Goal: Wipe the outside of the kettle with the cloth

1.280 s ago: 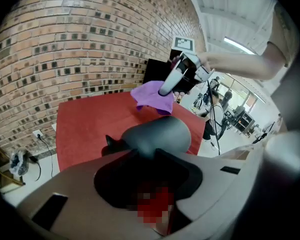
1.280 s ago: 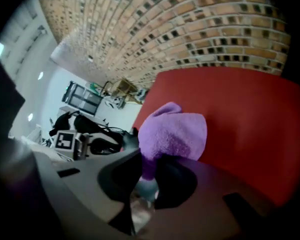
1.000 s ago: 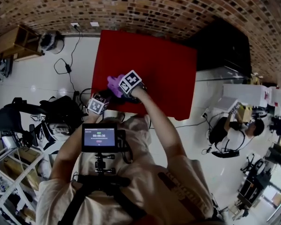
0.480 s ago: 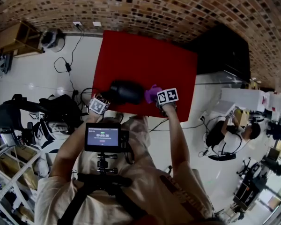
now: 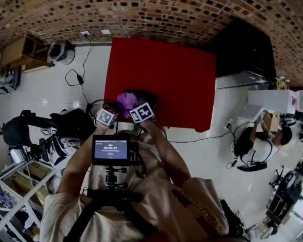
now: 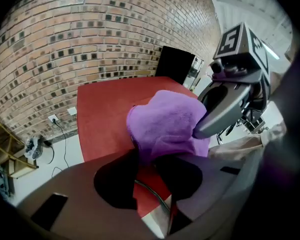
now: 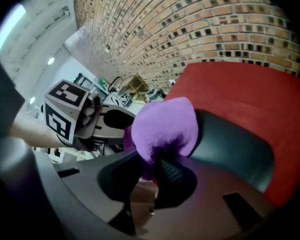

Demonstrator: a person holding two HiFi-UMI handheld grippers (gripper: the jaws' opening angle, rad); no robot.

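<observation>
black kettle (image 5: 146, 99) sits at the near edge of the red table (image 5: 166, 69), close to the person and left of the table's middle in the head view. purple cloth (image 7: 165, 124) is bunched over the kettle's top and side and covers most of it from above.

right gripper (image 7: 155, 165): jaws closed onto the cloth, a fold pinched between the pads. the bunch is pressed against the kettle's dark curved body, which shows just right of the cloth in the right gripper view.

left gripper (image 6: 146, 160): jaws only a narrow gap apart. the tips go in under the near edge of the cloth onto a dark part of the kettle. it reads as a grip on the kettle, but the cloth hides which part. a thin grey cord (image 6: 150, 194) and a strip of red table show through the gap lower down.

the grippers are just beside each other, left one at the kettle's left end, right one over it. each shows in the other's view.

chest-mounted camera screen (image 5: 111, 149) is below the grippers in the head view. brick wall (image 5: 156, 9) behind the table, black cabinet (image 5: 242, 49) at the table's right, white floor (image 5: 50, 79) on the left.
</observation>
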